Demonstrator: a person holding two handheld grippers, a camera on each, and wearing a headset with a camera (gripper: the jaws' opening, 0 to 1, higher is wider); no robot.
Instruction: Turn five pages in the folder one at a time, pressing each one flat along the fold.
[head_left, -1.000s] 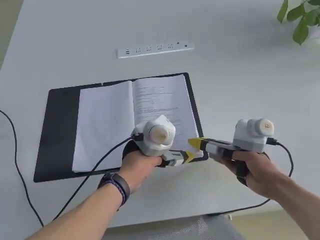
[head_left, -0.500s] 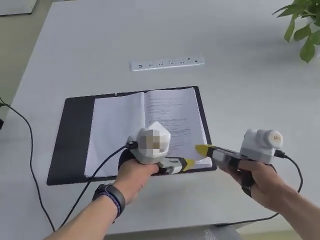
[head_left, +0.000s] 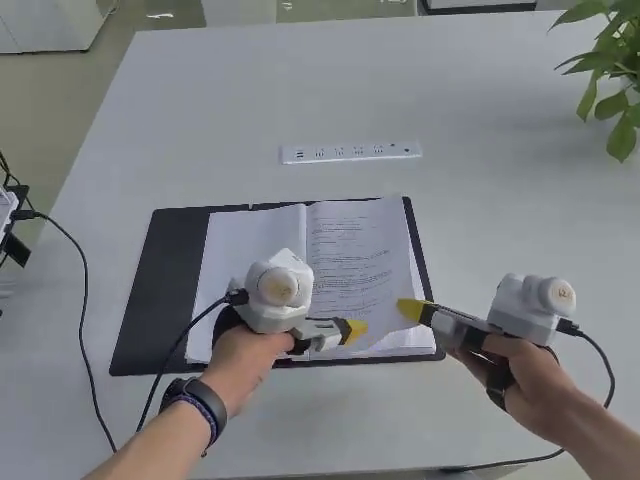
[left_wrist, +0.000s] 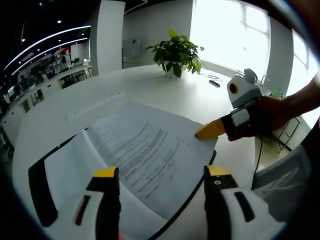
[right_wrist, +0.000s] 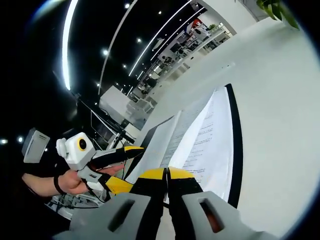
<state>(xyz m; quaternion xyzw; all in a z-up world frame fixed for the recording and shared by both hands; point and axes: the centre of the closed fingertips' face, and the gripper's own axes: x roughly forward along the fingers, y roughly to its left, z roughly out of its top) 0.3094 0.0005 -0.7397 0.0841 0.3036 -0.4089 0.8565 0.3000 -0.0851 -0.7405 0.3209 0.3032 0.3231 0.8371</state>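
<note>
Black open folder (head_left: 165, 290), centre frame on white worktop (head_left: 450, 90); fold runs bottom to top. Printed right page (head_left: 355, 260): its free edge meets my right hand-held gripper (head_left: 408, 308), jaws pressed together. My left hand-held gripper (head_left: 348, 328), spread, hovers lower centre.

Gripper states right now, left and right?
Left gripper: open, fingers apart over the page, holding nothing.
Right gripper: shut, tip at the page's edge.

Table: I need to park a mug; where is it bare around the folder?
Bare: the stretch beyond the power strip, and right of the folder toward the plant. Crowded: the folder's near edge, under left gripper and right gripper.
</note>
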